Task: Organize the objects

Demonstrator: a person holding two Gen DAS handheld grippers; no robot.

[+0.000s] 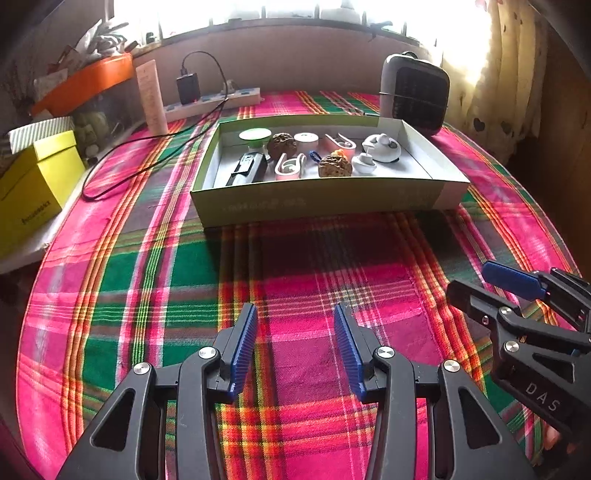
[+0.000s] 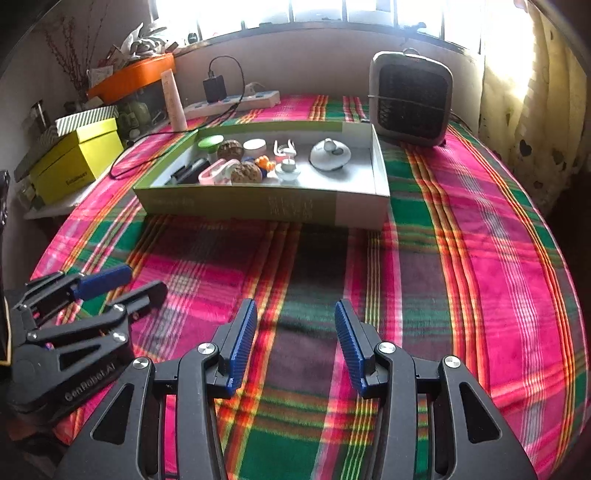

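Underneath, plaid tablecloth; window behind.

I see a woven plaid tablecloth, matt and slightly fuzzy. The shallow box looks like matt cardboard, white inside. Left gripper and right gripper: matt black plastic arms, ribbed blue pads, shiny metal rivets. 2 walnuts, rough and wrinkled. The white dish is glossy.
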